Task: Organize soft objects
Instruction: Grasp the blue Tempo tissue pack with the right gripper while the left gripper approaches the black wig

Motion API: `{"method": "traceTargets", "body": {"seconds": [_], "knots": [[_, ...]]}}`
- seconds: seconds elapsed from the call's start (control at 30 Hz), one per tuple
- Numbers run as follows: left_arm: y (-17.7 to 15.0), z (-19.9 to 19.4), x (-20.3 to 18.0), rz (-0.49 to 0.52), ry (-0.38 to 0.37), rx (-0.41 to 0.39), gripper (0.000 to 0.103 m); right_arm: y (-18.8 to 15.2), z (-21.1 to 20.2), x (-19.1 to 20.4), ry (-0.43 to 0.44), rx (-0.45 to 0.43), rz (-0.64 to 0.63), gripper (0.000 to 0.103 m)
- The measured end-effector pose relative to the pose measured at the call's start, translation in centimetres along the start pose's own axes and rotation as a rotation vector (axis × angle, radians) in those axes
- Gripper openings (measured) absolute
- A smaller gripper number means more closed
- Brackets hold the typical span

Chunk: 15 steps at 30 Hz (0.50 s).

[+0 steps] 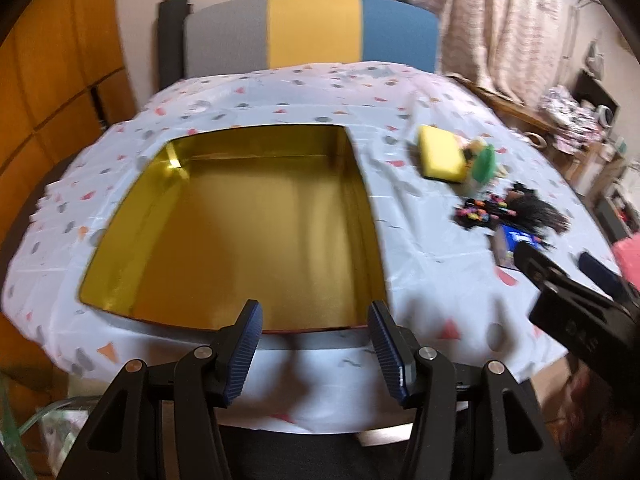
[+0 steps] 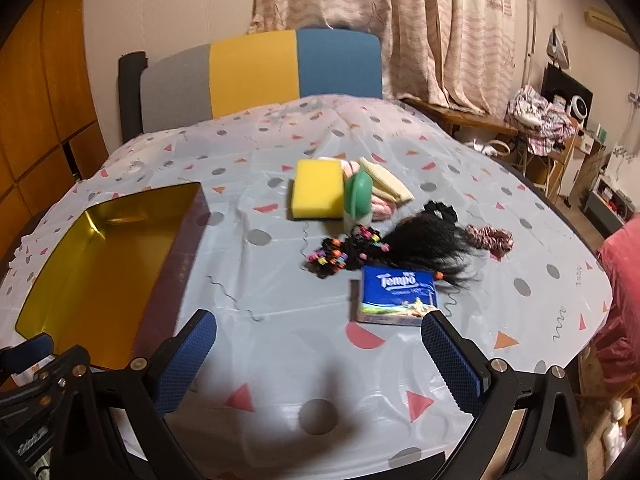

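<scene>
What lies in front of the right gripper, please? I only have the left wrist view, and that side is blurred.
Observer: A blue tissue pack lies flat on the tablecloth, just ahead of the right gripper, whose fingers are spread wide and empty.
Operator: Thank you. What sits beyond the pack?
Observer: A black hairpiece touches its far edge, with colourful hair ties to the left.
Operator: Is anything behind the yellow sponge?
Observer: Yes, the yellow sponge partly hides cream and pink cloths, and a striped scrunchie lies further right.
Operator: And the gold box?
Observer: The gold box is empty in both views.
</scene>
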<state>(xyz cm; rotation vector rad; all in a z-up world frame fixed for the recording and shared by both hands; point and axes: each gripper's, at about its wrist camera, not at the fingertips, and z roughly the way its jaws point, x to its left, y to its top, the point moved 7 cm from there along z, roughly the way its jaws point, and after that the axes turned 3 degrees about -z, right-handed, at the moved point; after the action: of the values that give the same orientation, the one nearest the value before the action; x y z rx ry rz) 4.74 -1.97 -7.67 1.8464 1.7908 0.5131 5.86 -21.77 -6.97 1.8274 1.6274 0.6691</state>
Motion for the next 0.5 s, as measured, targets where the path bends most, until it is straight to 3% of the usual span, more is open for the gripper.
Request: {"method": "traceTargets", "body": {"seconds": [0.17, 0.3, 0.5], "knots": [[-0.7, 0.4, -2.4, 0.012, -0.183, 0.05, 0.055, -0.9, 2.4, -3.0, 0.029, 0.086, 0.056, 0.103], [-0.9, 0.4, -4.2, 0.063, -0.19, 0.068, 0.055, -1.9, 4.3, -7.1, -0.008, 0.133, 0.13, 0.103], [-0.6, 0.0, -6.2, 0.132, -0.215, 0.058, 0.055, -1.1, 5.8, -11.0, -0.03, 0.111, 0.162, 0.099]]}}
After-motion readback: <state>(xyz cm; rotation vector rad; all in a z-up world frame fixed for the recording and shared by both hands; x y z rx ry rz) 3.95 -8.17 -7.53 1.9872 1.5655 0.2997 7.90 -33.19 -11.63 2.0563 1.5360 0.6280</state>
